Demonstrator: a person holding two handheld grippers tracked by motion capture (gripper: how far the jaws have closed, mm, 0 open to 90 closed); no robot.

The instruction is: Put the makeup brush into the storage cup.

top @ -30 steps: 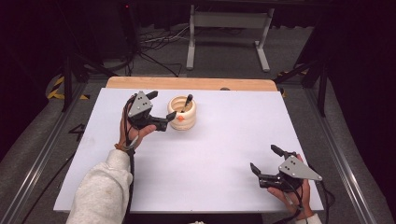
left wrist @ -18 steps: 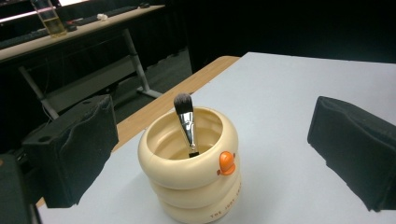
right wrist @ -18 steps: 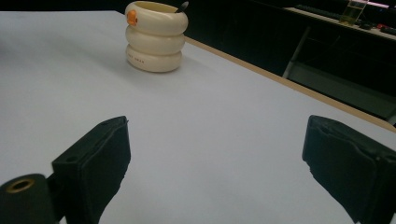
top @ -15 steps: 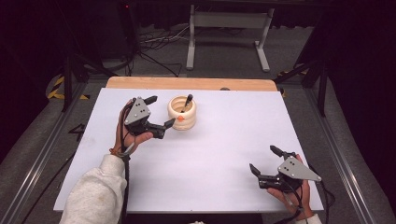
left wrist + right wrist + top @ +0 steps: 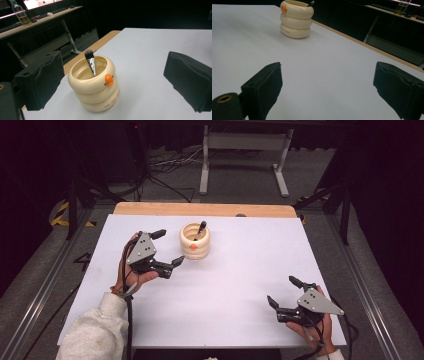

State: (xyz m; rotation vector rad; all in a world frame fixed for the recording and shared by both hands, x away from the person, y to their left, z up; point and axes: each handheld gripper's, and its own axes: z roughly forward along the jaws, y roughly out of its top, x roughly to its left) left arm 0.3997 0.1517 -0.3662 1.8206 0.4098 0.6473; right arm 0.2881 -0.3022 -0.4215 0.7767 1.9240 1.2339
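Observation:
A cream ringed pot (image 5: 195,242) with an orange beak stands on the white table (image 5: 225,285) toward the back, left of centre. A brush (image 5: 200,229) with a silver ferrule and dark tip leans inside it. My left gripper (image 5: 167,247) is open just left of the pot, its jaws spread wide and nothing between them. In the left gripper view the pot (image 5: 93,83) and the brush (image 5: 90,63) sit between the two jaws, a short way ahead. My right gripper (image 5: 284,292) rests open near the front right corner, far from the pot (image 5: 296,19).
A wooden strip (image 5: 200,209) runs along the table's far edge. Beyond it stand a metal frame (image 5: 240,155) and loose cables on the floor. A side bench with a bottle (image 5: 20,15) shows in the left gripper view.
My left gripper has drawn back from the pot, toward the left and the near side. The right gripper has not moved.

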